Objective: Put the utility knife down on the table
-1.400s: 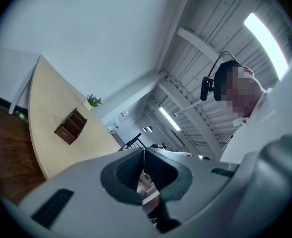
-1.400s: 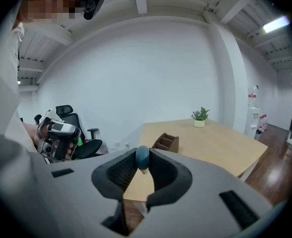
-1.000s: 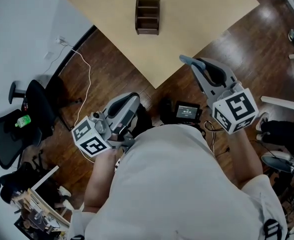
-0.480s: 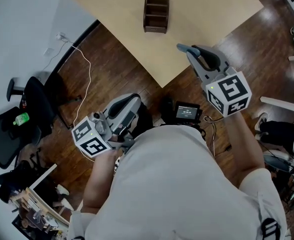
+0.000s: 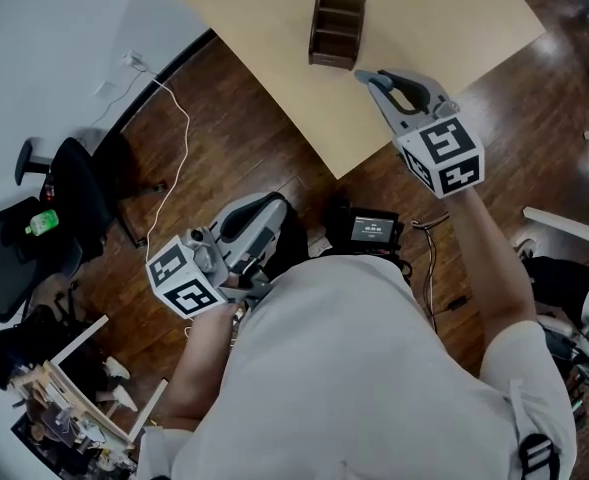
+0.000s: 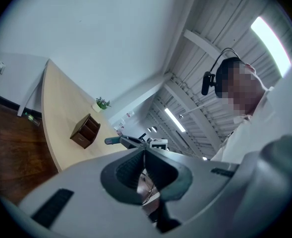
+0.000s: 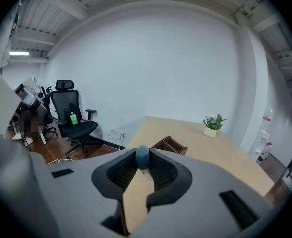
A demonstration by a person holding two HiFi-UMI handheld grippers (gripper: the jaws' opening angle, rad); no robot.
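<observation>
The right hand-held gripper (image 5: 382,86) reaches out over the near edge of the pale wooden desk (image 5: 264,23), its tip just to the right of the brown wooden organizer (image 5: 337,28) and a little nearer the person than it. Its jaws stand partly closed and clamp the utility knife (image 7: 142,156), whose rounded blue-grey end sits right at the jaw tips and pokes out toward the organizer. The knife is in that grip, raised over the desk top rather than lying on it. In the right gripper view the organizer shows just behind the knife, and a small potted plant (image 7: 212,124) stands on the desk well beyond the organizer, toward the white wall. The left hand-held gripper (image 6: 145,152) is held close to the person's body, well short of the organizer and over the dark wooden floor (image 5: 244,138); its jaws are pressed together with nothing between them. A black office chair (image 5: 34,243) carrying a green bottle (image 5: 42,223) stands far to the left of the organizer.
</observation>
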